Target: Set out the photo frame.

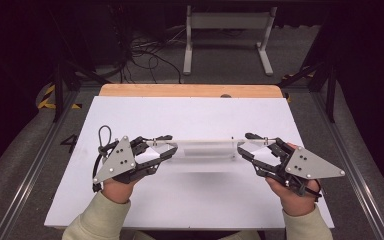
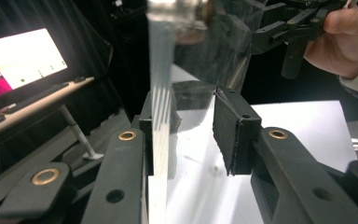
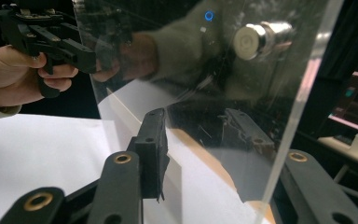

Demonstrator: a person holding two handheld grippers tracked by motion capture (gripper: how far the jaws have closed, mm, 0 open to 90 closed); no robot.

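Two tongs of mine hold one clear plastic box (image 1: 202,149) between them, above the white table (image 1: 190,200). It hangs level across the middle of the high view, my left tongs (image 1: 166,145) at its left end and my right tongs (image 1: 244,145) at its right end.

In the left gripper view, a clear wall of the box (image 2: 161,116) rises upright between my two black jaws, lying against the left pad (image 2: 145,126). The right pad (image 2: 230,135) looks to stand a little off it. No earlier picture lets me say more, so I read these jaws as clamped on the box end, though the right-hand contact is hard to make out through the clear plastic.

In the right gripper view, a clear panel (image 3: 223,93) tilts across the jaws; one pad (image 3: 151,149) sits this side of it, the other jaw shows through it, behind. A small metal knob (image 3: 256,39) is fixed near the panel's top.

Both my hands come in from the table's near edge, sleeves (image 1: 97,220) low, tongs pointing inward toward each other, grey plates (image 1: 117,160) facing up.
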